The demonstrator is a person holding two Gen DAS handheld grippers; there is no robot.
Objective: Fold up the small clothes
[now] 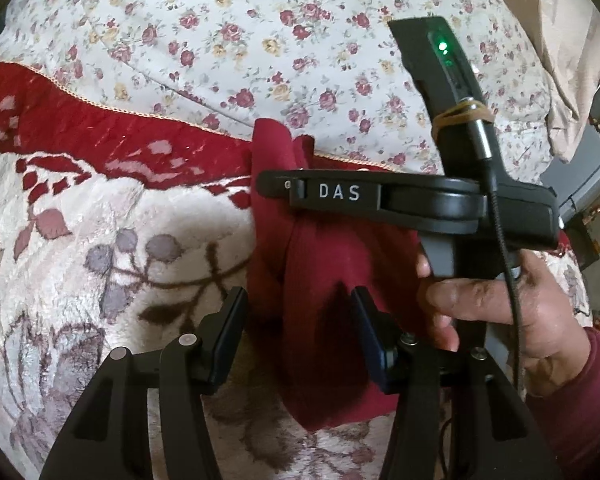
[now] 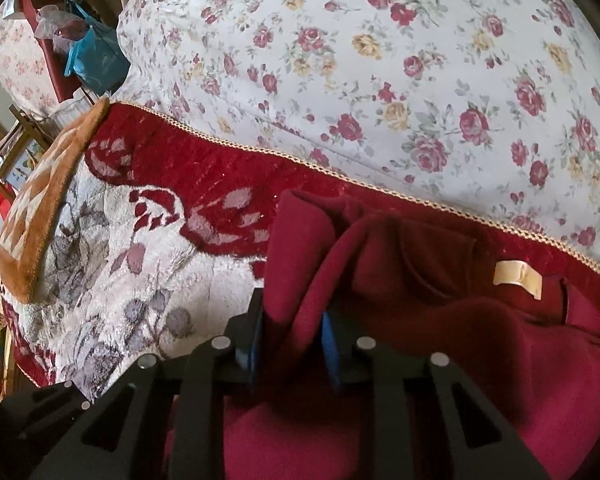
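From the left wrist view, a plush blanket with cream ground, grey leaves and a dark red border covers the near part of the bed. Beyond its braided edge lies a rose-printed sheet. The left gripper stands spread over the blanket: its left finger is over bare plush, its right finger lies against the dark red garment, and nothing is pinched between them. The garment sits bunched in the middle of the blanket, its far end reaching the red border. To the right, a hand in a dark red sleeve holds the other gripper's black handle, which crosses above the cloth.

In the right wrist view, an orange-brown mat lies at the blanket's left edge. The right gripper is pressed together on a raised fold of the garment, blue pads on either side of it. Further right, a cream label shows on the cloth near the braided edge.
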